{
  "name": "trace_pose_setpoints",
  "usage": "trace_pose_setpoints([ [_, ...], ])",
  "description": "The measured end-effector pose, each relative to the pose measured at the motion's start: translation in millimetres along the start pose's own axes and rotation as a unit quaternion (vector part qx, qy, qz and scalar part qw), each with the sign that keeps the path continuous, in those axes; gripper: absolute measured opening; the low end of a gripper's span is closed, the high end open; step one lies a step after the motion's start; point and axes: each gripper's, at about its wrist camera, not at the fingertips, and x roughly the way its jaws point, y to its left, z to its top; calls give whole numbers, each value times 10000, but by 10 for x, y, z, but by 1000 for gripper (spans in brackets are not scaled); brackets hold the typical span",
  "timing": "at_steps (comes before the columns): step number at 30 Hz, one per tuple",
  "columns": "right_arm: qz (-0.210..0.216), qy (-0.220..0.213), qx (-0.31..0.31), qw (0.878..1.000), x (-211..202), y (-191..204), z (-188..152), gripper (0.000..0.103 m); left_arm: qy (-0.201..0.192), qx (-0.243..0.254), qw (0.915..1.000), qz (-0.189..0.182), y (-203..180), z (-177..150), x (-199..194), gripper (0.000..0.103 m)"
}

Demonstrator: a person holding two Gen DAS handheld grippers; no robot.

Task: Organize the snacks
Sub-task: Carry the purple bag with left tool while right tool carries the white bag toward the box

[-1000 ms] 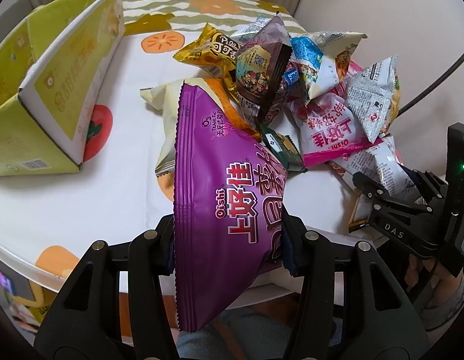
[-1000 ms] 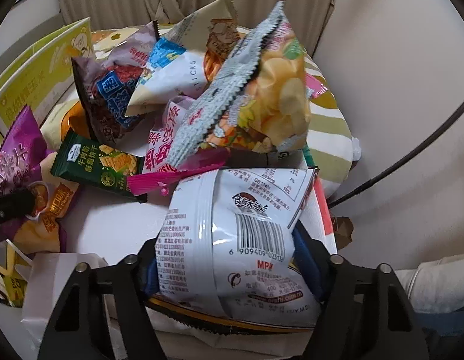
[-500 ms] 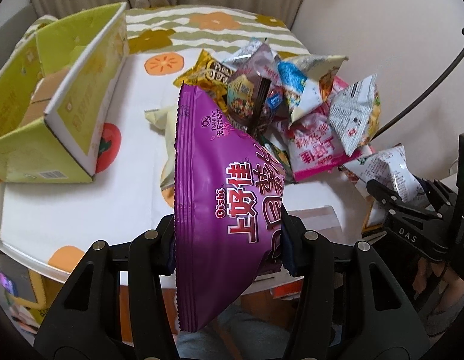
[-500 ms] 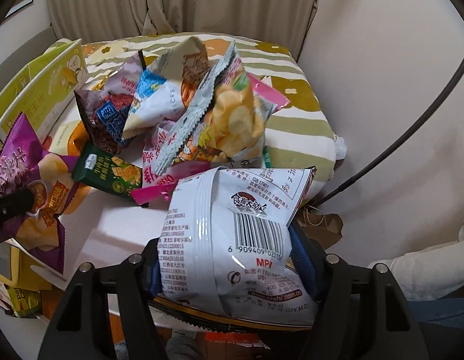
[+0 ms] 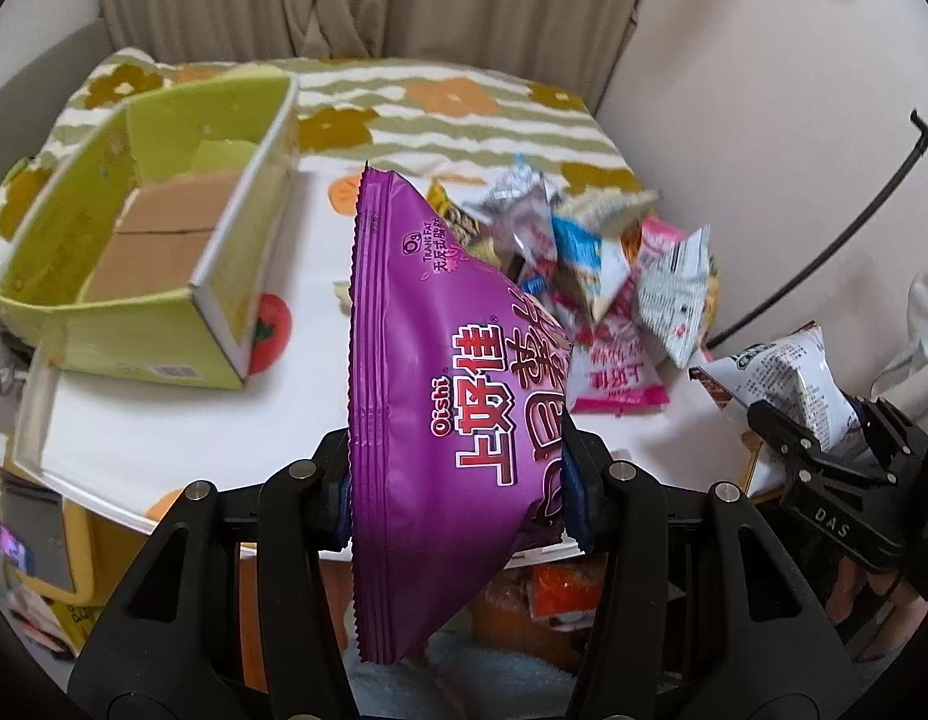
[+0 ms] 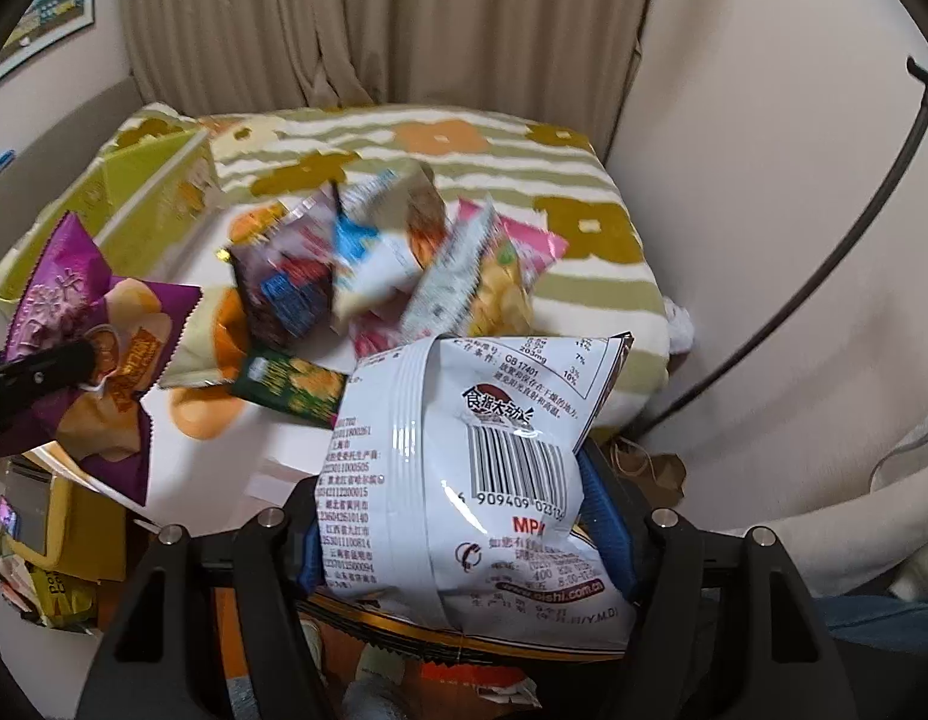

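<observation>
Now up off the tabletop (image 5: 164,420): left tool (image 5: 458,480) clamped on a purple Oishi chip bag (image 5: 440,396), held upright above the near edge. Right tool (image 6: 464,534) pinching a white snack bag (image 6: 487,462), barcode side up, also lifted clear. Behind, a loose pile of snack packets (image 5: 589,276) heaped on the white surface. Over to the left, an open green cardboard box (image 5: 164,252) lying with brown flaps showing inside.

Glossy plastic-film purple bag (image 5: 452,396), shiny white bag (image 6: 493,468); matt cardboard box (image 5: 164,252).
</observation>
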Motion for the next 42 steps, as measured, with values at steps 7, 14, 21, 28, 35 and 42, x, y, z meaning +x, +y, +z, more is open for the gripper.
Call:
trace_pose_setpoints([
  [7,344,-409,-173,9984,-239,209,215,65,-390,-180,9989,175,152,135,-331,47],
  [14,733,-806,-418,9932,-282,685,706,65,-843,-417,9949,370,655,481,-562,47],
  [21,1145,-1017,-497,9870,-159,1473,1334,65,-979,-465,9928,517,1528,1045,-569,47],
  [28,1294,-899,-296,9871,173,2322,2007,65,-712,-365,9958,445,2469,1691,-277,47],
  [35,1253,-632,15,9901,544,2871,2442,65,-274,-16,9993,266,3080,2220,265,47],
  [42,1155,-336,280,9923,879,3094,2612,65,289,243,9992,159,3292,2373,896,48],
])
